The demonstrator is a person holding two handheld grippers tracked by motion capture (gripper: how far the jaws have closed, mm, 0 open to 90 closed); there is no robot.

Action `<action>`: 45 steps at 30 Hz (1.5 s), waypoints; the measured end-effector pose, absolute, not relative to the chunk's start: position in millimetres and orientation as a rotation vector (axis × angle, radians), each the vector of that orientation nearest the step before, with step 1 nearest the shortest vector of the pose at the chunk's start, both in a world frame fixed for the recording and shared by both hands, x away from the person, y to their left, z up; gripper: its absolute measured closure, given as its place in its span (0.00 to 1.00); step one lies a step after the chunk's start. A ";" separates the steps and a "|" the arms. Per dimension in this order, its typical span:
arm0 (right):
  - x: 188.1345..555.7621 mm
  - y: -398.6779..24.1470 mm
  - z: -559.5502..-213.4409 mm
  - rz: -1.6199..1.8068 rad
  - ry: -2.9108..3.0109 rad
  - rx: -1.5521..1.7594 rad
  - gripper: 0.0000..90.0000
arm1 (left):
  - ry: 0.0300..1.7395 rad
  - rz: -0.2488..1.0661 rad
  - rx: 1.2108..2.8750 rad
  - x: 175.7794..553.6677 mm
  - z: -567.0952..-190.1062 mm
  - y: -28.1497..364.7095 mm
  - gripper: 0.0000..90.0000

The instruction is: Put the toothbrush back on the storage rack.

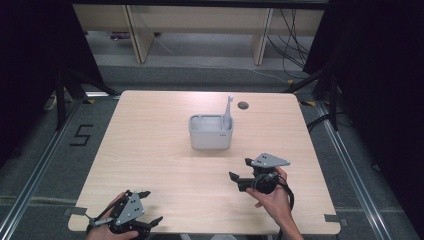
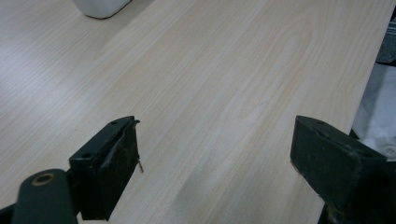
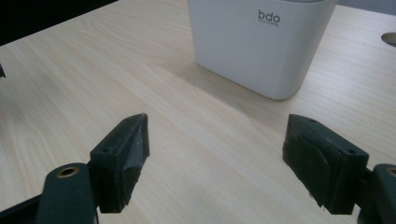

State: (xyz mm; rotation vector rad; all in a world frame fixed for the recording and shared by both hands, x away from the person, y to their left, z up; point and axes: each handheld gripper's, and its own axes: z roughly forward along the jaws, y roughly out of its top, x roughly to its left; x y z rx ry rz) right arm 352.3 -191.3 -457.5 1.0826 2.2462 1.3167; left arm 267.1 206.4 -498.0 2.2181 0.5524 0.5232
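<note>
That white rounded-square plastic tub [image 1: 211, 132] sits mid-counter, a bit toward the far edge, with a slim white toothbrush-like stick [image 1: 228, 114] standing upright in its right-hand corner; your right gripper [image 1: 240, 169] is near it with the jaws spread wide and nothing in them, looking straight at its front wall [image 3: 261, 44]; the left gripper [image 1: 150, 207] is down by the near edge of the pale wood counter [image 1: 150, 150], well apart, jaws released too. My guess: the tub's light, stiff and smooth, so it could slide or tip; pinch one thin wall from above at the rim; the stick looks top-heavy, so grab it low on the handle.
</note>
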 end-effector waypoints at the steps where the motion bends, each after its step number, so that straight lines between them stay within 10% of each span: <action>1: 353.4 -193.2 -458.1 1.307 2.260 1.052 0.26 | 0.543 0.532 2.234 267.8 -497.4 207.2 0.16; 45: 322.3 -205.8 -475.3 1.224 2.365 1.043 0.24 | 0.551 0.518 2.218 267.0 -498.1 206.2 0.16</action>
